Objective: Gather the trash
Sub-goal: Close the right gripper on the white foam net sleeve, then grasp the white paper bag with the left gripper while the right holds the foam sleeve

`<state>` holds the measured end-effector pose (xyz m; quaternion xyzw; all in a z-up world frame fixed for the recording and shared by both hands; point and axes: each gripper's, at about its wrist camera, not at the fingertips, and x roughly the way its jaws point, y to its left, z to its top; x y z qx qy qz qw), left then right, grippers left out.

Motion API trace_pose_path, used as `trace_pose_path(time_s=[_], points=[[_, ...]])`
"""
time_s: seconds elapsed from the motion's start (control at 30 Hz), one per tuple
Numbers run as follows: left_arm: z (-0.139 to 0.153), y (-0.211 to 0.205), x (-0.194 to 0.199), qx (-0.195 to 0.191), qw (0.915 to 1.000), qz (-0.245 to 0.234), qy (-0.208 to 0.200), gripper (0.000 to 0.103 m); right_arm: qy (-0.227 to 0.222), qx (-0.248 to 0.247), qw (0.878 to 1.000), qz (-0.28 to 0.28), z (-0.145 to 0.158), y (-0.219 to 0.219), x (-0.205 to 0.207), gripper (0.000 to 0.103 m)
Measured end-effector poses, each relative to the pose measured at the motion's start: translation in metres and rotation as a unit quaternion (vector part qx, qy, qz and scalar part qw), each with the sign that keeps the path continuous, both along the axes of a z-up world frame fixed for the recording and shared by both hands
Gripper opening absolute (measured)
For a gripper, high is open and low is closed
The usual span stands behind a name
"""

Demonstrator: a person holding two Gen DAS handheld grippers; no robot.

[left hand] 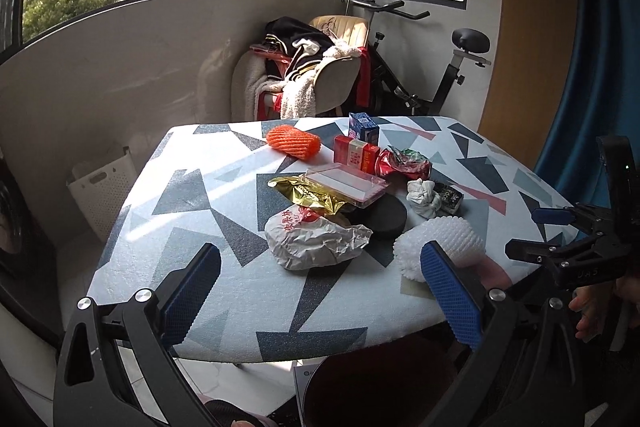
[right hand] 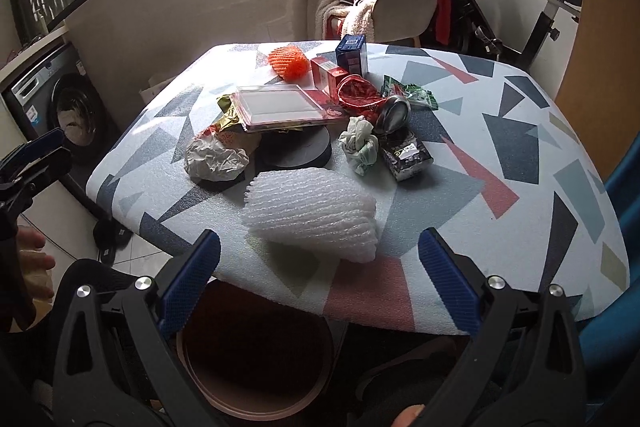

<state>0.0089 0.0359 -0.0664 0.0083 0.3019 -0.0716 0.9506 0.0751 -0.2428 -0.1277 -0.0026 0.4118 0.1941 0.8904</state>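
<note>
In the left wrist view, nearest to me is my left gripper (left hand: 320, 291), its two blue pads spread wide with nothing between them, held over the near edge of the table (left hand: 208, 211). I take the white foam net (left hand: 440, 247) as my landmark; it lies at the near right part of the table, partly behind my right pad. Just left of the net lies a crumpled white paper wrapper (left hand: 316, 243), and behind the wrapper a gold foil bag (left hand: 308, 197) with a clear flat plastic box (left hand: 348, 185) resting on it. Behind the net is a white tissue ball (left hand: 424, 199). Far behind the net, near the far edge, lie an orange foam net (left hand: 294, 143), a red carton (left hand: 356, 153) and a blue carton (left hand: 363, 127). To the right of the net, beyond the table edge, I see my right gripper (left hand: 536, 231), open too.

In the right wrist view, my right gripper (right hand: 320, 291) is nearest, pads spread apart and empty. The white foam net lies just ahead of them, close to the near table edge. Below the net, under the table edge, stands a round dark bin (right hand: 256, 347). Behind the net sits a black round disc (right hand: 300, 151), and right of that a small dark packet (right hand: 406, 155).
</note>
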Motion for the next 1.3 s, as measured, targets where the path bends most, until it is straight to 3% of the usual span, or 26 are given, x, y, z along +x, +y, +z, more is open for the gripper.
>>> trace_pose_path(time_s=[0.13, 0.23, 0.33, 0.43, 0.5, 0.63, 0.67, 0.73, 0.77, 0.83, 0.93, 1.07, 1.2, 1.3], points=[[-0.008, 0.009, 0.008, -0.010, 0.9998, 0.004, 0.014, 0.098, -0.004, -0.018, 1.000, 0.004, -0.012, 0.018, 0.008, 0.097], [-0.014, 0.015, 0.014, -0.022, 0.9993, 0.009, 0.030, 0.098, 0.011, 0.011, 1.000, -0.017, -0.017, 0.021, 0.026, 0.097], [-0.018, 0.021, 0.020, -0.062, 0.9966, 0.008, 0.053, 0.098, 0.017, 0.030, 0.998, -0.055, -0.026, 0.019, 0.047, 0.097], [-0.023, 0.022, 0.025, -0.047, 0.9962, 0.026, 0.068, 0.098, 0.028, 0.015, 0.994, -0.101, -0.043, 0.017, 0.064, 0.097], [-0.025, 0.026, 0.024, -0.044, 0.9965, 0.033, 0.063, 0.098, 0.053, 0.030, 0.991, -0.118, -0.057, 0.010, 0.071, 0.097], [-0.034, 0.030, 0.028, -0.038, 0.9963, 0.036, 0.069, 0.098, 0.078, 0.067, 0.989, -0.109, -0.078, 0.001, 0.072, 0.097], [-0.037, 0.030, 0.031, -0.038, 0.9960, 0.034, 0.073, 0.098, 0.081, 0.078, 0.989, -0.099, -0.080, 0.001, 0.071, 0.095], [-0.042, 0.032, 0.035, -0.047, 0.9952, 0.034, 0.078, 0.098, 0.085, 0.099, 0.989, -0.071, -0.083, 0.003, 0.070, 0.078], [-0.045, 0.034, 0.039, -0.063, 0.9938, 0.034, 0.085, 0.098, 0.081, 0.098, 0.990, -0.064, -0.082, 0.004, 0.068, 0.075], [-0.052, 0.041, 0.048, -0.117, 0.9870, 0.031, 0.106, 0.097, 0.071, 0.102, 0.991, -0.051, -0.077, 0.004, 0.065, 0.047], [-0.063, 0.048, 0.064, -0.172, 0.9748, 0.040, 0.135, 0.092, 0.047, 0.120, 0.991, -0.046, -0.064, -0.002, 0.061, 0.032], [-0.077, 0.047, 0.086, -0.186, 0.9711, 0.049, 0.141, 0.091, 0.003, 0.122, 0.992, -0.043, -0.048, -0.010, 0.057, 0.027], [-0.098, 0.040, 0.112, -0.206, 0.9615, 0.056, 0.173, 0.087, -0.028, 0.120, 0.991, -0.061, -0.040, -0.021, 0.056, 0.025], [-0.102, 0.033, 0.128, -0.190, 0.9655, 0.061, 0.167, 0.092, -0.038, 0.111, 0.991, -0.069, -0.040, -0.026, 0.054, 0.025]])
